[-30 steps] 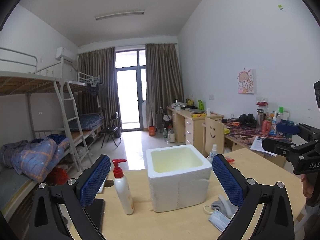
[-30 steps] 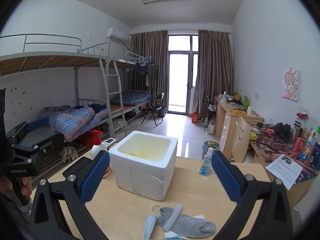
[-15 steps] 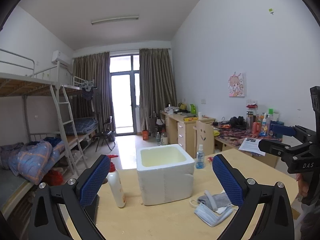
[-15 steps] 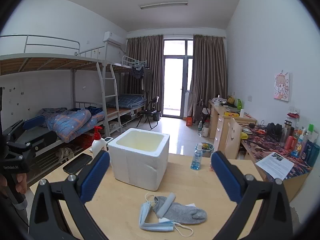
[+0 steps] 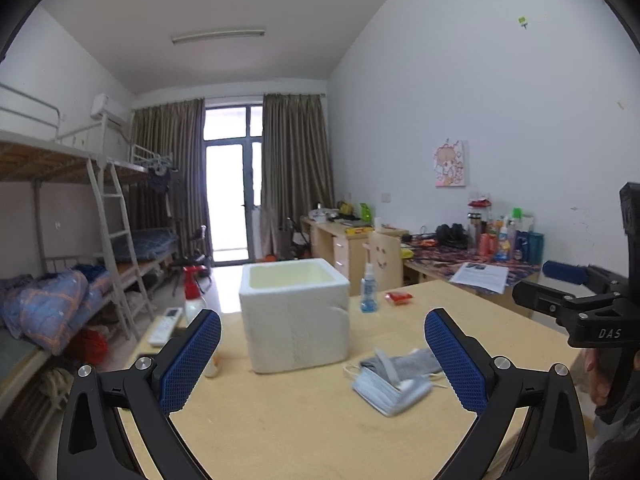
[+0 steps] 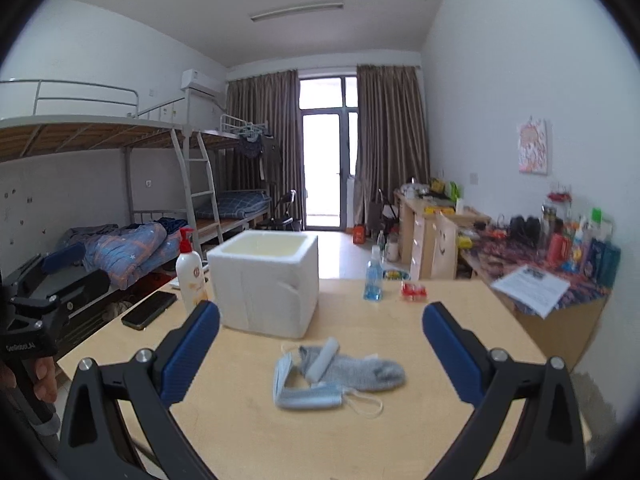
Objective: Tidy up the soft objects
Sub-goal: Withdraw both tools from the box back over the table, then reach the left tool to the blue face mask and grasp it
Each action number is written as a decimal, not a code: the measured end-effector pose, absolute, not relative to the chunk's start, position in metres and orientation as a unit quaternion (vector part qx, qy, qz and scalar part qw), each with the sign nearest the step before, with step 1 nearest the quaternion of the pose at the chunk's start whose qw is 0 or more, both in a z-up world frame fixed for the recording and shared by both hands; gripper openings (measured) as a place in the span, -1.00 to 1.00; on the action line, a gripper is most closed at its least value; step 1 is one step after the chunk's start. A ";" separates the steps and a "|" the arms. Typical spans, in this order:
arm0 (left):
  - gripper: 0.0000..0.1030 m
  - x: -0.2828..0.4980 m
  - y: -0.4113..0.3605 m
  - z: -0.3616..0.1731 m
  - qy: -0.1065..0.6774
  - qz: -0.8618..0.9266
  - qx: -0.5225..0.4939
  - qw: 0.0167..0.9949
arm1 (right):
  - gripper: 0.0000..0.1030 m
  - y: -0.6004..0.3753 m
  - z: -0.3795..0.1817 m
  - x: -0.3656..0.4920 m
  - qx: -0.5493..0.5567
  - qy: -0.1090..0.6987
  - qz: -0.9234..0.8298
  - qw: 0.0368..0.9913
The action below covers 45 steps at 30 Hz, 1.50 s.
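Observation:
A white foam box point(image 5: 294, 316) point(image 6: 266, 282) stands open-topped on the wooden table point(image 5: 304, 424). In front of it to the right lie a grey sock point(image 6: 360, 372) point(image 5: 412, 362) and a light blue face mask point(image 6: 304, 394) point(image 5: 390, 390), the sock partly over the mask. My left gripper point(image 5: 322, 356) hangs open above the table, short of the box, with nothing between its blue pads. My right gripper point(image 6: 320, 354) is open too, held above and just short of the sock and mask. The right gripper also shows at the right edge of the left wrist view.
A pump lotion bottle point(image 6: 190, 270), a black phone point(image 6: 149, 310) and a remote point(image 5: 165, 325) lie left of the box. A small blue spray bottle point(image 6: 374, 276) and a red packet point(image 6: 414, 291) sit behind it. Bunk beds stand left, cluttered desks right.
Both grippers have drawn back and risen; the box, sock and mask now look farther off and more of the table shows. Both stay open.

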<state>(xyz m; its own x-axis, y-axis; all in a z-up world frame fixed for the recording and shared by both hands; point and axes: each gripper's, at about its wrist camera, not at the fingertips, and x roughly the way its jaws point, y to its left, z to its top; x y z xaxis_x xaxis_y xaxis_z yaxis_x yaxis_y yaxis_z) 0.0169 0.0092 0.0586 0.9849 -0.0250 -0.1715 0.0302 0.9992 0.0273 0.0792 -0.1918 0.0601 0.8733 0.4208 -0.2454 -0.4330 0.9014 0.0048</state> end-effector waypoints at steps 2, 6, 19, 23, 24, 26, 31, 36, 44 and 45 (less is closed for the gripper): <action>0.98 0.011 0.008 0.053 0.083 -0.015 0.012 0.996 | 0.99 -0.198 0.055 0.074 -0.015 0.124 0.220 0.968; 0.98 0.000 0.006 0.044 0.080 -0.012 0.001 0.997 | 0.99 -0.211 0.045 0.060 -0.001 0.127 0.217 0.968; 0.98 -0.012 -0.005 0.006 0.079 -0.006 -0.001 0.997 | 0.99 -0.212 0.019 0.038 0.002 0.130 0.218 0.967; 0.98 -0.019 -0.004 -0.005 0.067 0.005 -0.004 0.998 | 0.99 -0.211 0.010 0.033 -0.003 0.129 0.215 0.968; 0.98 -0.020 -0.004 -0.006 0.067 0.007 -0.004 0.998 | 0.99 -0.210 0.009 0.031 -0.005 0.128 0.213 0.969; 0.98 -0.021 -0.004 -0.009 0.068 0.007 -0.006 0.998 | 0.99 -0.211 0.005 0.028 -0.009 0.125 0.214 0.969; 0.98 -0.023 -0.003 -0.017 0.071 0.006 -0.012 0.997 | 0.99 -0.216 -0.003 0.021 -0.009 0.124 0.213 0.969; 0.98 -0.023 -0.007 -0.023 0.077 -0.002 -0.010 0.997 | 0.99 -0.220 -0.011 0.020 0.000 0.131 0.217 0.967; 0.98 -0.008 -0.018 -0.038 0.102 -0.040 -0.017 0.994 | 0.99 -0.222 -0.021 0.029 -0.004 0.143 0.205 0.968; 0.98 -0.004 -0.022 -0.040 0.107 -0.043 -0.016 0.993 | 0.99 -0.223 -0.022 0.032 -0.003 0.146 0.203 0.968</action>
